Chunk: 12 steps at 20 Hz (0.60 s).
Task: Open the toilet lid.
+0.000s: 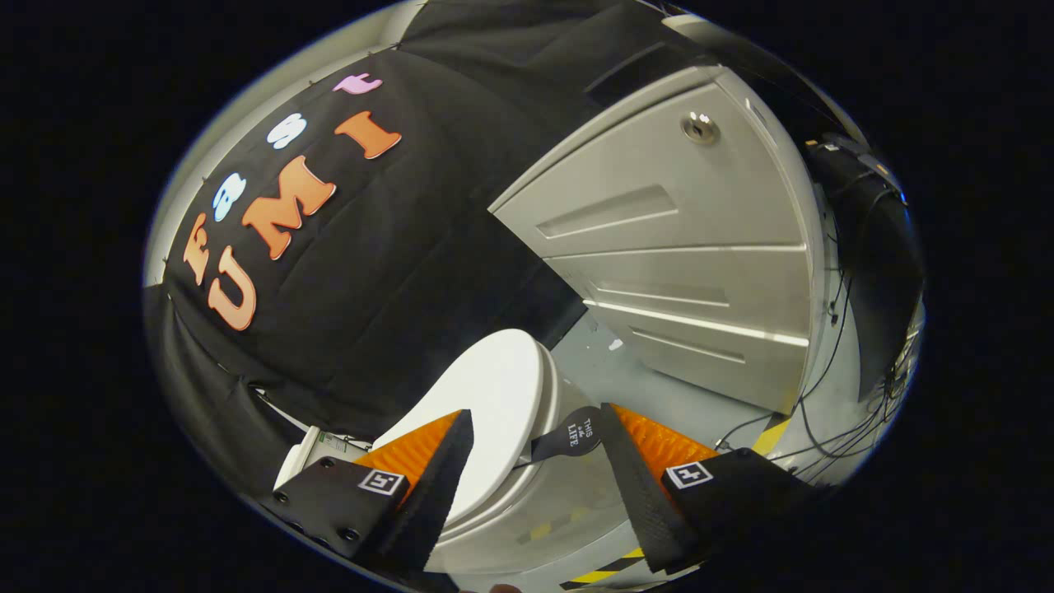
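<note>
Spread gripper (537,428) astride seemingly closed lid (494,395).

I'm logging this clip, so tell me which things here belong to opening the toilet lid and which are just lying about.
For the job:
- toilet lid, down, between the gripper's fingers
- pull tab at the lid's edge, between the fingers, untouched
- gripper, open

Just about:
- grey cabinet beyond the toilet
- cables on the floor
- striped floor tape
</note>
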### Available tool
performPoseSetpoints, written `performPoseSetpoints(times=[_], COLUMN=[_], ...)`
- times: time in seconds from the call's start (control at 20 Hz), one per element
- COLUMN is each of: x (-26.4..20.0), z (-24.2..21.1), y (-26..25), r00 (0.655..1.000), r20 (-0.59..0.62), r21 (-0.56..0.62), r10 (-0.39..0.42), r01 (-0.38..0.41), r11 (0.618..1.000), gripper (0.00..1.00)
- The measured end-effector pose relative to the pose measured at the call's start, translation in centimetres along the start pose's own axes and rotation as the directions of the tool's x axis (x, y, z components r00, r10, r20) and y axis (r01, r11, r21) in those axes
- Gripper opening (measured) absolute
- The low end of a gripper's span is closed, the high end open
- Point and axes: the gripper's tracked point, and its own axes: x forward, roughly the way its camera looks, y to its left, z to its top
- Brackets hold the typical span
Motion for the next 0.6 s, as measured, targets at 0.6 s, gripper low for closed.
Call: performPoseSetpoints(times=[0.6], x=[4.5], z=[-1.9], y=[-3.0], r00=[0.999], r20=[-0.041], r21=[0.265], r10=[-0.001], r01=[0.012], r11=[0.964], gripper=[0.87])
